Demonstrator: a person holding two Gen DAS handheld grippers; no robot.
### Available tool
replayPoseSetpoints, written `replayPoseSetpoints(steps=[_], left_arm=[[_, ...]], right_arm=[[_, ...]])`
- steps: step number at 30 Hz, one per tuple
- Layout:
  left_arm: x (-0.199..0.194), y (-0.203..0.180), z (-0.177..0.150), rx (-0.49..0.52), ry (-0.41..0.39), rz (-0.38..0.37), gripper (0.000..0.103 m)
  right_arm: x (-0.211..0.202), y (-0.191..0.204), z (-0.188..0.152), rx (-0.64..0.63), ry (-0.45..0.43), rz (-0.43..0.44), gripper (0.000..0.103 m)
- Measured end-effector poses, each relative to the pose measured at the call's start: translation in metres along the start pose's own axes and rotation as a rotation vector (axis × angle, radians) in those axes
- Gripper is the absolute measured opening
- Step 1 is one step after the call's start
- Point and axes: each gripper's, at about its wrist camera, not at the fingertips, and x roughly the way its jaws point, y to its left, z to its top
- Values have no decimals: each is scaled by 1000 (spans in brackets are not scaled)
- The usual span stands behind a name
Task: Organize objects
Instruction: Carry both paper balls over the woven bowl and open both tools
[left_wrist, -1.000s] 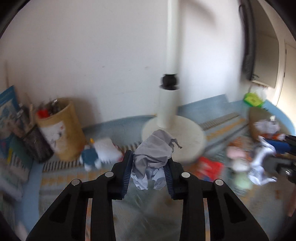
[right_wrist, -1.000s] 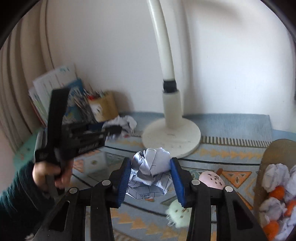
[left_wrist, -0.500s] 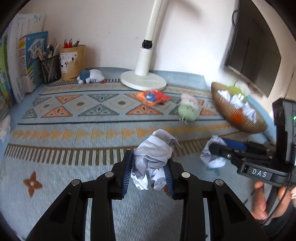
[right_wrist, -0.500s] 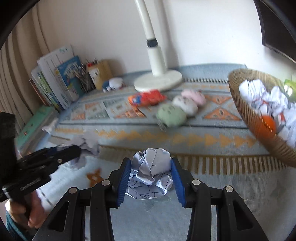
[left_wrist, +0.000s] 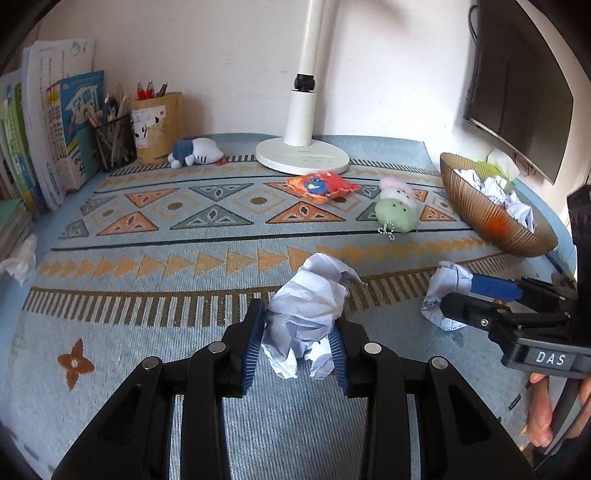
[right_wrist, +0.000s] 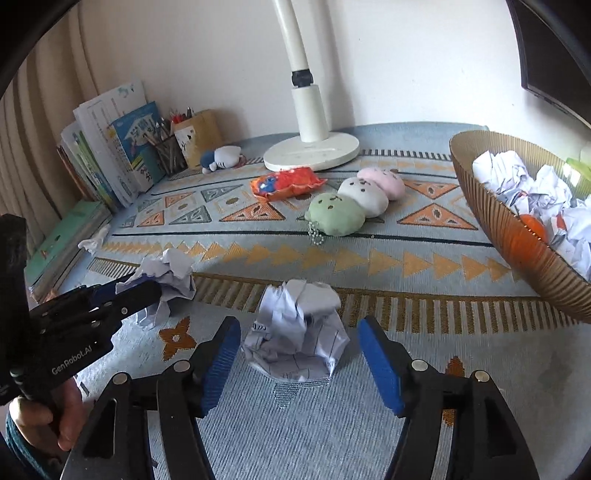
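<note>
Setting two crumpled paper balls down on the patterned tablecloth is the step in hand, both well short of the ribbed basket that already holds similar paper. The right gripper is opening, its blue pads clear of the right paper ball, which rests on the cloth between them; the left gripper is also opening, yet its pads appear to touch the left paper ball. Next, judged from this layout, each gripper must release fully and withdraw without dragging its ball.
</note>
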Motion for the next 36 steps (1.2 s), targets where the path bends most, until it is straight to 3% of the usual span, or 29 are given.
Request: replayPoseSetpoints(steps=[3,4,10,13,21,25,27,31,34,36], left_arm=[[1,-1,0,10,7,4,38],[1,-1,0,9,9,3,39],[4,-1,1,6,26,-6,43],[1,0,0,4,6,-16,30],[-10,-5,2,6,-50,-3,29],[-29,-34,33,50,-106,-120,29],[-39,-55,53,95,-150,-175,29],[-32,-107,111,103,-194,-357,29],[-4,-147,138,122,-186,-393,29],[17,-163,145,129,-152,-432,29]], right_arm=[[5,1,1,4,21,-1,65],[6,1,1,5,24,5,60],[-5,9,0,-40,-46,-16,55],[-9,12,-1,-56,-75,-26,55],[-20,0,2,0,-117,18,55],[-48,-21,10,113,-165,76,55],[-79,-36,24,157,-219,54,55],[-143,-84,57,253,-377,-53,56],[-167,-115,75,302,-448,-210,57],[-165,-134,84,337,-440,-249,57]])
